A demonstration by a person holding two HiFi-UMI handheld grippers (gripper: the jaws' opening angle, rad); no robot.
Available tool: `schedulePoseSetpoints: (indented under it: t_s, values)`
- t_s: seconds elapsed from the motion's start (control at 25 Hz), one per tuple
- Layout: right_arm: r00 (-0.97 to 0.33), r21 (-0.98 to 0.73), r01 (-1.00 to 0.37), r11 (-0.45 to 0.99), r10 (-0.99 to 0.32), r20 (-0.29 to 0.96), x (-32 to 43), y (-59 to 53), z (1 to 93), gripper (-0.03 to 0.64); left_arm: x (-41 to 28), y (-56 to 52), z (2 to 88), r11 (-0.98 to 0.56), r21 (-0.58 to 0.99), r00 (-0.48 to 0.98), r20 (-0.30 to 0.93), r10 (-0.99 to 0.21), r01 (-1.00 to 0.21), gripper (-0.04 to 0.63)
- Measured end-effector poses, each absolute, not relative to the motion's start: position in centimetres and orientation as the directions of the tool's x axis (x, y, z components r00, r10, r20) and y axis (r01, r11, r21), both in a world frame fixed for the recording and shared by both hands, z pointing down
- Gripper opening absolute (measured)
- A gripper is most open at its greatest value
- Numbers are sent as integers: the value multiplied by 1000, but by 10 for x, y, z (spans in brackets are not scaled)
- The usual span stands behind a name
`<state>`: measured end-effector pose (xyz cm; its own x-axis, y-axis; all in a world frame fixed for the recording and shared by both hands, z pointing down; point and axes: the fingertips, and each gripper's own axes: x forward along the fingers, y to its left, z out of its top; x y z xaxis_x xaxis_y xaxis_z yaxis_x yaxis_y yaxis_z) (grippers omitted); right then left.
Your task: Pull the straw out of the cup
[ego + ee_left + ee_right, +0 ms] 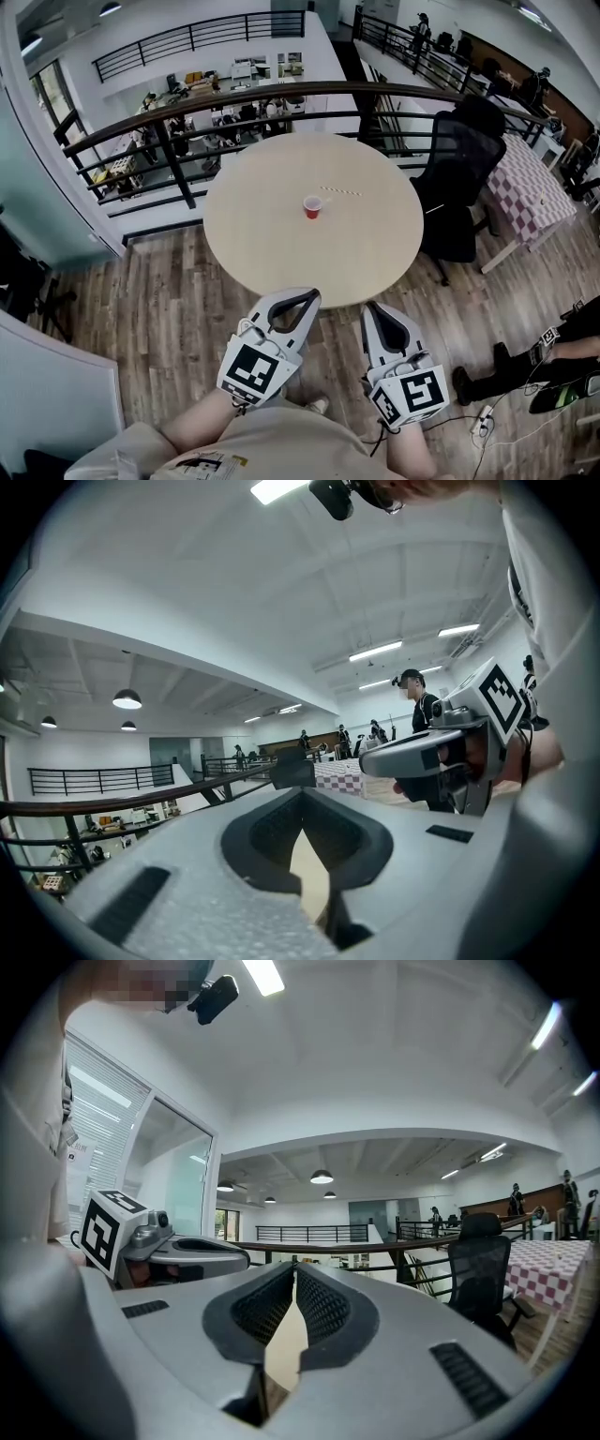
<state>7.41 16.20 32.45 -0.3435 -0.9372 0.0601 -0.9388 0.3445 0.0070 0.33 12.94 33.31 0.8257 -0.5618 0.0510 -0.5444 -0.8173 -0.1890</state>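
A small red cup (pixel 312 207) stands upright near the middle of the round beige table (pixel 281 244). A thin pale straw (pixel 340 191) lies flat on the tabletop just behind and to the right of the cup, outside it. My left gripper (pixel 310 296) and right gripper (pixel 372 310) hover side by side at the table's near edge, well short of the cup. Both point level with nothing held. The left gripper's (pixel 302 797) tips meet, and the right gripper's (pixel 294 1267) jaws are also shut. Neither gripper view shows the cup or straw.
A black office chair (pixel 462 178) stands against the table's right side. A dark curved railing (pixel 234 105) runs behind the table over a drop to a lower floor. A checkered table (pixel 530 192) is at far right. A person's legs (pixel 525 370) lie on the wooden floor at right.
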Motion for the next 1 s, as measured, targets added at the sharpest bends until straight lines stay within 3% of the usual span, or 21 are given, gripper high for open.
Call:
schedulePoseSetpoints:
  t_s: [1.0]
  values:
    - [-402,23,-914,406,-910,108,105,136,347,26,15,119,346,-759,-192,759,88,-645,-622,12]
